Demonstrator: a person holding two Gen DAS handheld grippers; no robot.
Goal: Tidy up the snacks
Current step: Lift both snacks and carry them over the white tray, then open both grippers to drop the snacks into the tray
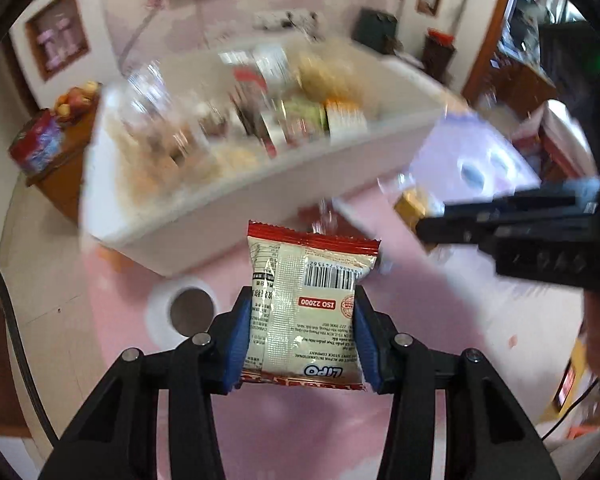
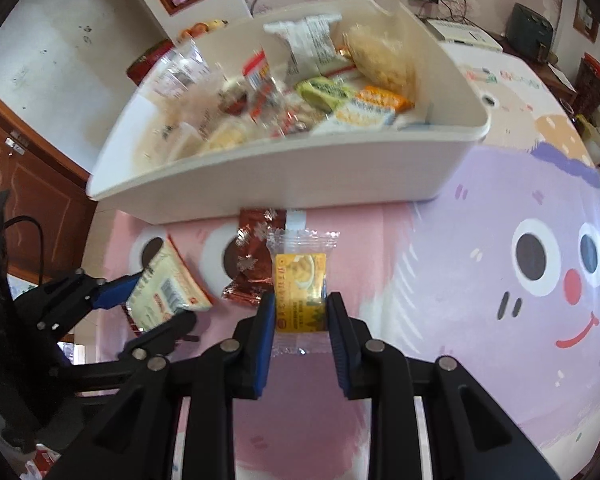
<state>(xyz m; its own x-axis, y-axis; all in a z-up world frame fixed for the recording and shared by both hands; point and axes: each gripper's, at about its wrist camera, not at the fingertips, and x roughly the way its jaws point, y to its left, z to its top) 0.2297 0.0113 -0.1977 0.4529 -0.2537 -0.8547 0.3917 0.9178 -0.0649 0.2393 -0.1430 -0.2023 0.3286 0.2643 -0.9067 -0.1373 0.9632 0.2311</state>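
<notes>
Gripping, left: a cream packet with red ends [image 1: 306, 308], barcode side up, is clamped between the blue pads of the left gripper [image 1: 300, 332]; the jaws are drawn in narrow against its 2 long edges.
Gripping, right: a small yellow snack in a clear wrapper [image 2: 300, 288] is pinched between the blue pads of the right gripper [image 2: 300, 312]; the jaws are set narrow on its sides.
Left gripper from the right wrist view: the left gripper [image 2: 156, 304] is seen at the lower left, well apart from the right one, with the cream packet [image 2: 166, 292] tilted in its grip.
Right gripper from the left wrist view: the right gripper [image 1: 428, 224] is seen side-on at the right, with a gold-yellow wrapper [image 1: 410, 206] at its tip, blurred.
Bin: a white bin [image 2: 300, 176] is placed on the mat beyond both grippers and is filled with mixed snack packets; the contents are blurred in the left view [image 1: 260, 208].
Loose snack: 1 dark red foil packet [image 2: 252, 256] is seen lying on the mat just in front of the bin, beside the yellow snack.
Surface: a pink and lilac cartoon-face mat [image 2: 500, 280] is spread under everything.
</notes>
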